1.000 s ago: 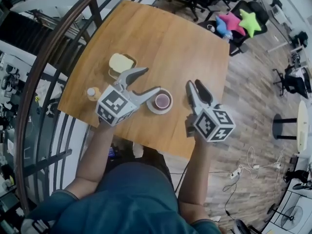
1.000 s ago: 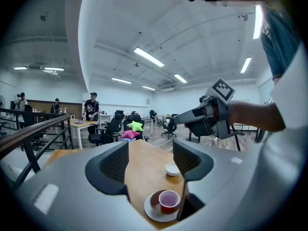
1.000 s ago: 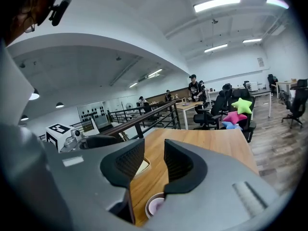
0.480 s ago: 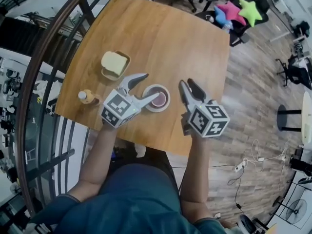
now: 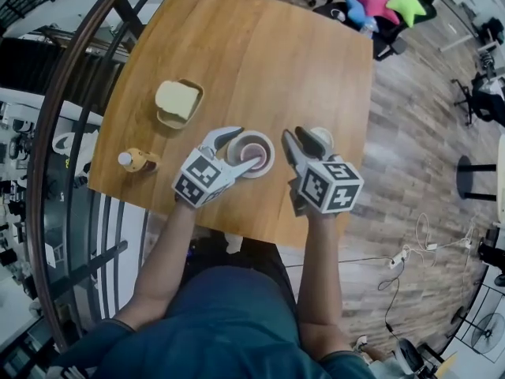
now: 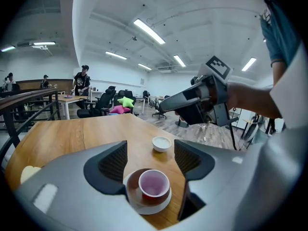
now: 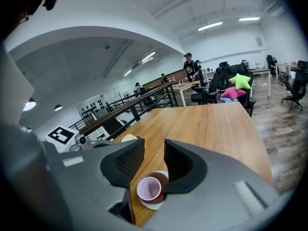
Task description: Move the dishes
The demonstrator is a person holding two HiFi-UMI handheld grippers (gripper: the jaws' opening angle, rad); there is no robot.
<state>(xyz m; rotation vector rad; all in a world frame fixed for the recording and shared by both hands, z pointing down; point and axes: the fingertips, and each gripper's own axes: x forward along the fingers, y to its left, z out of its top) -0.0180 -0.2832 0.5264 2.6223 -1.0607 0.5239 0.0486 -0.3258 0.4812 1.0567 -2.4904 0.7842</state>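
A pink-lined cup (image 5: 255, 150) stands on a white saucer (image 5: 268, 164) near the front edge of the wooden table (image 5: 260, 61). My left gripper (image 5: 243, 148) is open, one jaw on either side of the cup (image 6: 154, 184) and saucer (image 6: 147, 205), not touching them. My right gripper (image 5: 298, 139) hovers just right of the saucer, open by a narrow gap with nothing in it. From its own view the cup (image 7: 148, 188) lies below and beyond its jaws. A small white bowl (image 5: 323, 136) sits partly hidden behind the right gripper and shows fully as the bowl (image 6: 161, 143).
A tan bowl with bread (image 5: 177, 101) sits at the table's left. A small bottle (image 5: 136, 161) stands near the front left corner. A curved railing (image 5: 71, 93) runs along the left. Office chairs with star cushions (image 5: 387, 2) stand beyond the far right corner.
My left gripper has slid forward so that its jaws now straddle the cup and saucer. The right gripper has drawn closer to the saucer. The small white bowl has come into view.
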